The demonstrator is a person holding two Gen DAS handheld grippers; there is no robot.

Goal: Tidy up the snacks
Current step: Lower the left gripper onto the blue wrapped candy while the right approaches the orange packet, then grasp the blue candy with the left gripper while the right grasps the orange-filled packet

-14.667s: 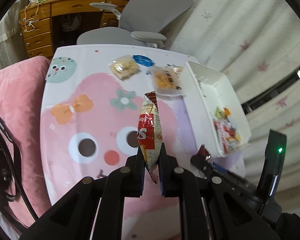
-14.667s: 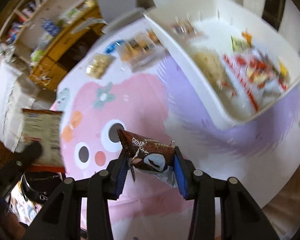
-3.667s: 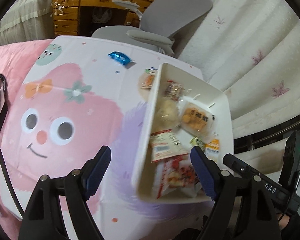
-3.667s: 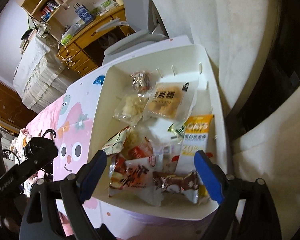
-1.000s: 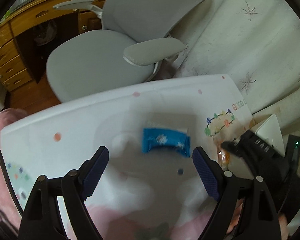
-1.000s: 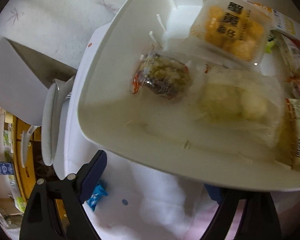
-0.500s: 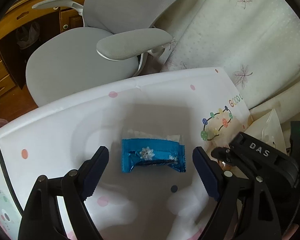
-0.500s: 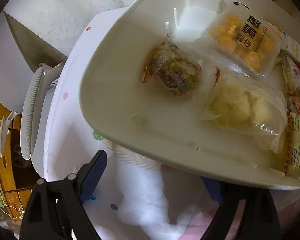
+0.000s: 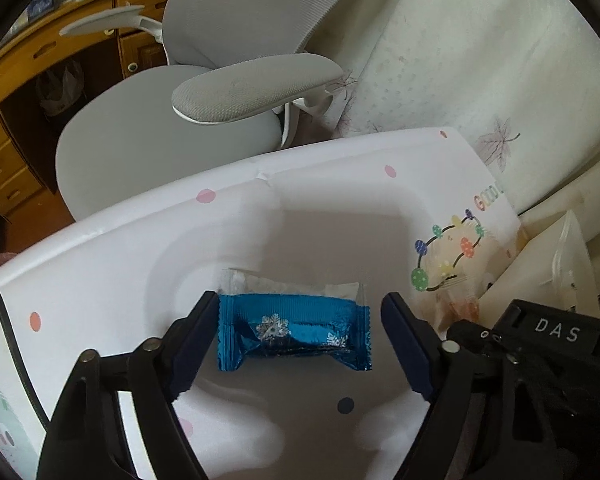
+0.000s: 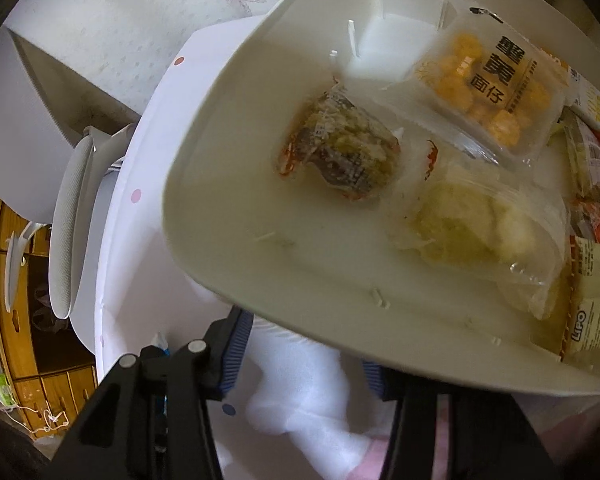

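The blue packet (image 9: 294,332) lies flat on the bench (image 9: 132,248) near its far edge, framed between the spread fingers of the left gripper (image 9: 300,340) — open, the left pad about at the wrapper's crimped end, the right one clear of it. To take it well, I would lower until the pads straddle the plump middle, not the thin seals, then close gently so the foil does not slide out. The right gripper (image 10: 304,356) is open too, empty, low beside the white tray (image 10: 228,184) — the tray already holds several snacks.
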